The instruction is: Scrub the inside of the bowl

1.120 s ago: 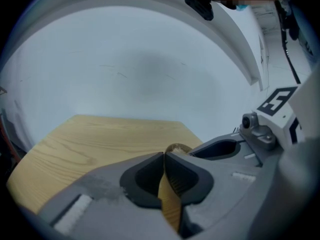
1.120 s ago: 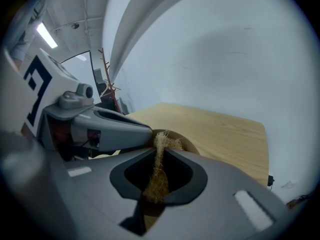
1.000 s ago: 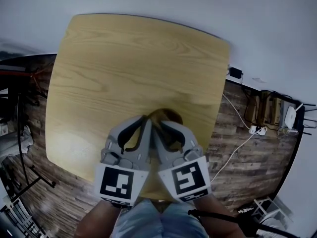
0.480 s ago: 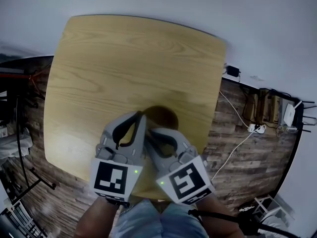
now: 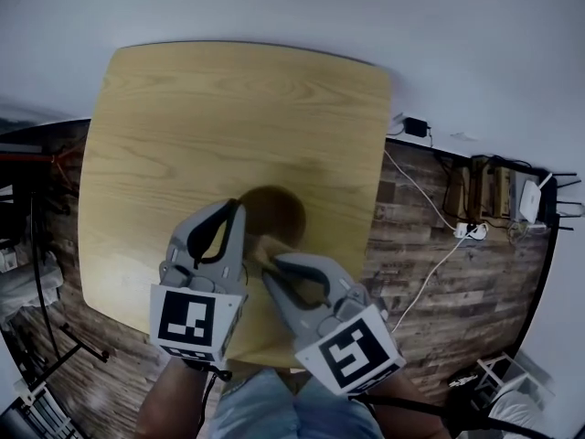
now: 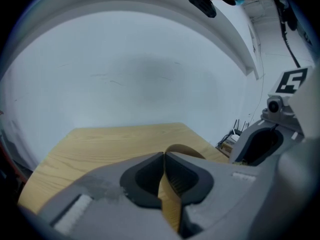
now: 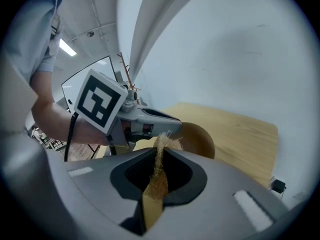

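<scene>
A brown wooden bowl (image 5: 274, 210) sits on the light wooden table (image 5: 228, 108), near its front edge. My left gripper (image 5: 235, 208) is shut on the bowl's left rim; in the left gripper view the thin rim (image 6: 166, 194) runs up between the jaws. My right gripper (image 5: 267, 262) is just in front of the bowl, shut on a tan fibrous scrubber (image 7: 160, 156). The scrubber's frayed end sticks out past the jaws, short of the bowl (image 7: 199, 140). The left gripper's marker cube (image 7: 101, 102) shows in the right gripper view.
The table's front edge lies under the grippers, and its right edge drops to a dark plank floor. A power strip with cables (image 5: 471, 234) and a white box (image 5: 530, 199) are on the floor at right. A dark stand (image 5: 37, 337) is at left. A pale wall is behind.
Both grippers and the bowl have shifted left. The right gripper has drawn back from over the bowl toward the front edge, so more of the bowl's inside shows.
</scene>
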